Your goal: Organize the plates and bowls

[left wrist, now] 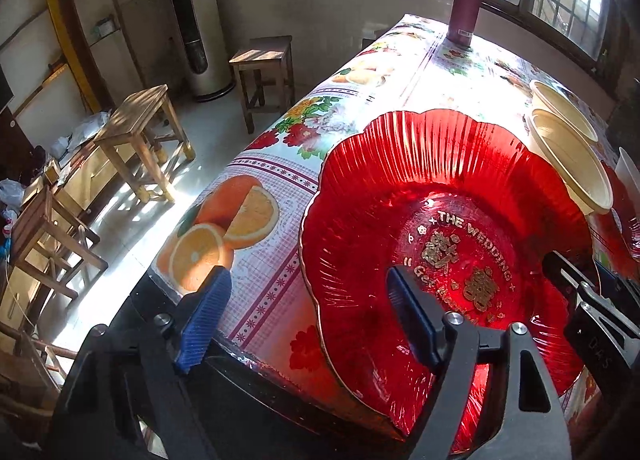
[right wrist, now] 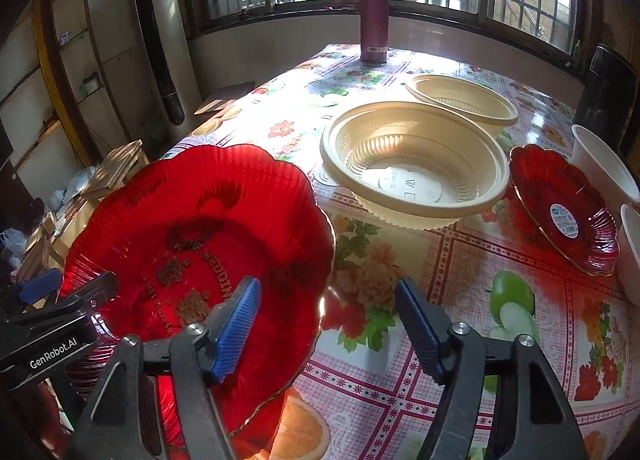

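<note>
A large red scalloped plate (left wrist: pixel 420 180) with gold lettering lies at the table's near corner. My left gripper (left wrist: pixel 308 314) stands open astride its left rim, one blue pad over the plate's inside and the other out over the table edge. In the right wrist view the same plate (right wrist: pixel 180 212) has my right gripper (right wrist: pixel 328 324) open astride its right rim, left pad over the plate and right pad above the cloth. No pad visibly presses on the rim. Two cream bowls (right wrist: pixel 412 164) (right wrist: pixel 464 100) stand behind it, and a small red plate (right wrist: pixel 564 208) lies at the right.
A purple flask (right wrist: pixel 374 16) stands at the far end of the flowered tablecloth (right wrist: pixel 420 260). White cups (right wrist: pixel 604 164) sit at the right edge. Wooden stools (left wrist: pixel 136 128) stand on the floor left of the table. A tall white appliance (left wrist: pixel 200 20) stands by the window.
</note>
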Demonstrator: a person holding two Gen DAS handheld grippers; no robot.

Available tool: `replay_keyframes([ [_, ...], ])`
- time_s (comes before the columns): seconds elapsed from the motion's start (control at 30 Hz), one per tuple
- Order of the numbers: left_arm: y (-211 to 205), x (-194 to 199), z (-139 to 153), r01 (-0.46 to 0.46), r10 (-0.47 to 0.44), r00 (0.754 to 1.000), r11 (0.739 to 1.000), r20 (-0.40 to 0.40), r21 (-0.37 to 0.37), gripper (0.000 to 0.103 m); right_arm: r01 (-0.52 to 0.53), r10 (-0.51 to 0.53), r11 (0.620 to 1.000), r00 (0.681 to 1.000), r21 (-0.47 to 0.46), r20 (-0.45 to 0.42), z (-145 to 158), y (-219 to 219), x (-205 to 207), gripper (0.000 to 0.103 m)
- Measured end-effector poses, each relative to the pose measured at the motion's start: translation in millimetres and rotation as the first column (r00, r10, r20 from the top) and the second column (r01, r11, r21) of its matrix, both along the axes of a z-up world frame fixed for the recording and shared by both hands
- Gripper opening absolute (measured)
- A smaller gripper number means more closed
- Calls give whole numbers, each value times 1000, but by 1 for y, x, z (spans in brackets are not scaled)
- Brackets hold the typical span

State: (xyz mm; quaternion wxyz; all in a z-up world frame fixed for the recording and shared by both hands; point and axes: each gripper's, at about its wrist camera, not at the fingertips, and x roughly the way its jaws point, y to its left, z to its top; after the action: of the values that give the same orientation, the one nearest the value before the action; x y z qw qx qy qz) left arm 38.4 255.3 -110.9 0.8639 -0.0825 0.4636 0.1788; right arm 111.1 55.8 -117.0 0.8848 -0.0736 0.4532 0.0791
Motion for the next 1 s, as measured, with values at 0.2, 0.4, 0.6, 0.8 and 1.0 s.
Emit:
replay_keyframes([
  [0.2, -12, 5, -1, 46, -46, 999, 999, -7, 18, 41, -39, 40, 996, 999, 75, -21, -2, 0, -1, 23],
  [0.4, -20, 5, 0, 65, -65, 998, 996, -5, 60, 28, -39, 41, 995, 999, 90, -21, -1, 1, -2, 15],
  [0.6, -19, 1, 0, 55, -55, 998, 996, -7, 72, 28, -39, 40, 996, 999, 81, -17, -1, 4, -7, 14],
  [0.8, -13, -8, 2, 29, -29, 1000, 997, -12, 77, 28, -62, 63, 996, 998, 64, -13, -1, 13, -18, 14],
  [1.0, 1, -27, 2, -4, 5, 1000, 997, -15, 78, 28, -102, 104, 993, 994, 57, -22, -3, 31, -32, 15],
])
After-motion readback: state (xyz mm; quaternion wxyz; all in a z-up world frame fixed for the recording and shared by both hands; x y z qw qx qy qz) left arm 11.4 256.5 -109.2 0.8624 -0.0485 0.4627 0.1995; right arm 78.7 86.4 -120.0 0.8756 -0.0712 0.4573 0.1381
